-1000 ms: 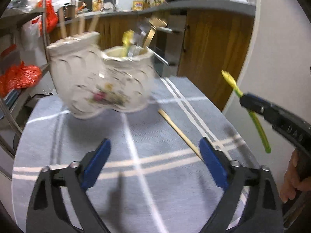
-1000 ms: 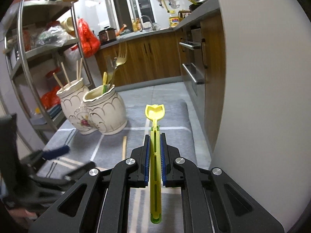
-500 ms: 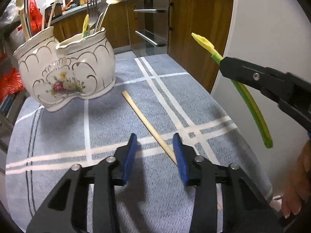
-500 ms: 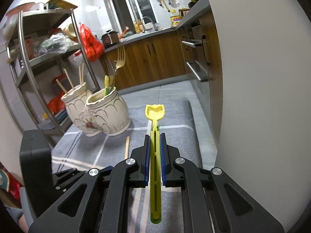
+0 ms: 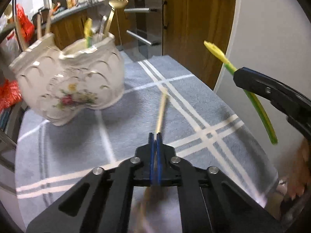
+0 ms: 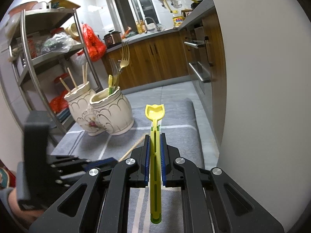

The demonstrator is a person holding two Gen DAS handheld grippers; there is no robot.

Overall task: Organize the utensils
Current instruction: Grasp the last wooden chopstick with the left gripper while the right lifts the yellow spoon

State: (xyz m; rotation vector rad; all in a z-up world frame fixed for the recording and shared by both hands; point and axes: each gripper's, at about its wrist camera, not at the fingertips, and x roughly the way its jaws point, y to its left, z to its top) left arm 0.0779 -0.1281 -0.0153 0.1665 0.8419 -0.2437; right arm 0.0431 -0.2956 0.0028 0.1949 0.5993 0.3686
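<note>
My left gripper (image 5: 155, 136) is shut on a wooden chopstick (image 5: 161, 110), which sticks out forward over the grey striped cloth (image 5: 194, 101). My right gripper (image 6: 155, 137) is shut on a yellow-green plastic spoon (image 6: 155, 112), bowl forward, held above the cloth on the right. From the left wrist view, that spoon (image 5: 258, 108) and right gripper (image 5: 238, 76) hang at the right edge. A white floral two-cup ceramic holder (image 5: 72, 85) stands at the far left. Its left cup (image 6: 77, 104) holds chopsticks; its right cup (image 6: 112, 112) holds forks and a yellow spoon.
A metal shelf rack (image 6: 29, 58) with bags stands left of the table. Wooden cabinets (image 6: 161, 58) with drawer handles run behind and to the right. A white wall (image 6: 262, 77) sits close on the right. A person's hand (image 5: 299, 167) shows at the right edge.
My left gripper's jaws closed from wide open onto the chopstick that lay on the cloth, and the chopstick now points forward from them. The right gripper kept still with the spoon.
</note>
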